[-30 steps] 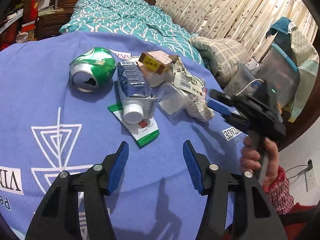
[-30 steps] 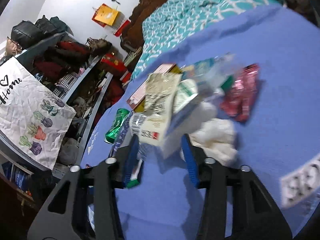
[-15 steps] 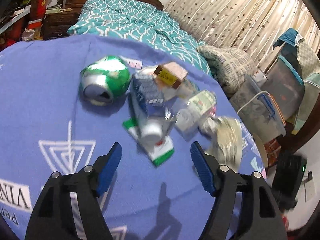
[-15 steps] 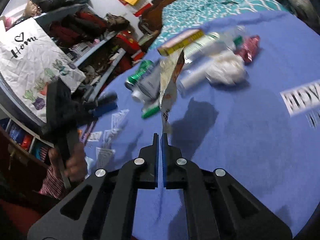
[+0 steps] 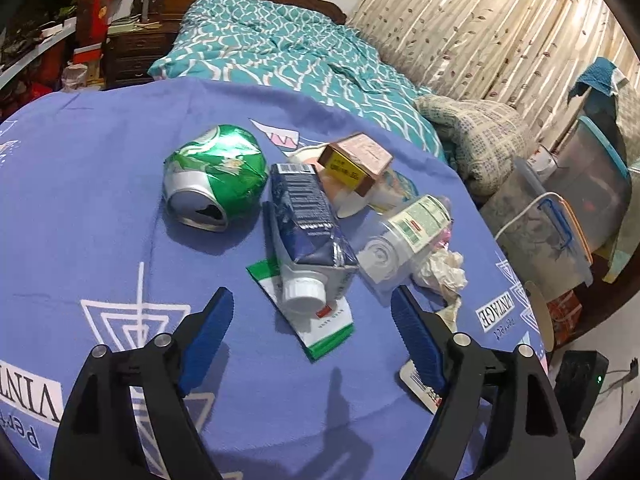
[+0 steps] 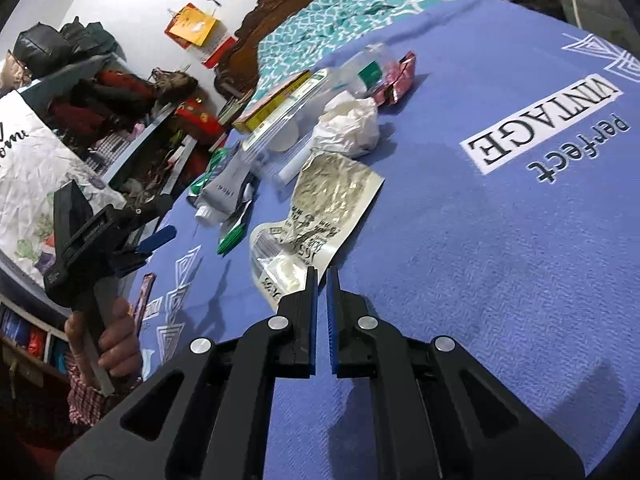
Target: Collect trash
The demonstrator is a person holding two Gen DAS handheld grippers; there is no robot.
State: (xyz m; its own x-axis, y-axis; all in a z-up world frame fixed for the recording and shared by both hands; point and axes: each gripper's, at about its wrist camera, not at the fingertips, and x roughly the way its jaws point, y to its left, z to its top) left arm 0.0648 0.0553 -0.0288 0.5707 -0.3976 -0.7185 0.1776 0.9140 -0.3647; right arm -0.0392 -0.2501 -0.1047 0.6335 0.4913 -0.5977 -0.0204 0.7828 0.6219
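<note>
On the blue cloth (image 5: 100, 240) lies a pile of trash: a crushed green can (image 5: 216, 176), a dark blue carton with a white cap (image 5: 304, 236), a small box (image 5: 356, 160), a clear bottle (image 5: 404, 236) and crumpled tissue (image 5: 440, 272). My left gripper (image 5: 312, 294) hovers just short of the carton's cap; its jaws are opening and touch nothing. My right gripper (image 6: 322, 276) is shut on the near corner of a silver foil wrapper (image 6: 324, 196), which lies flat, pulled clear of the pile. The right wrist view also shows the left gripper (image 6: 148, 248), held by a hand.
A green-and-white flat wrapper (image 5: 320, 328) lies under the carton. A red foil packet (image 6: 396, 80) sits at the pile's far side. A bed with a teal cover (image 5: 280, 52) stands behind, plastic bins (image 5: 560, 220) to the right, cluttered shelves (image 6: 132, 132) beyond the left gripper.
The right gripper closed on the foil wrapper and drew it out of the pile, leaving the left wrist view. The left jaws spread wider and crept toward the carton.
</note>
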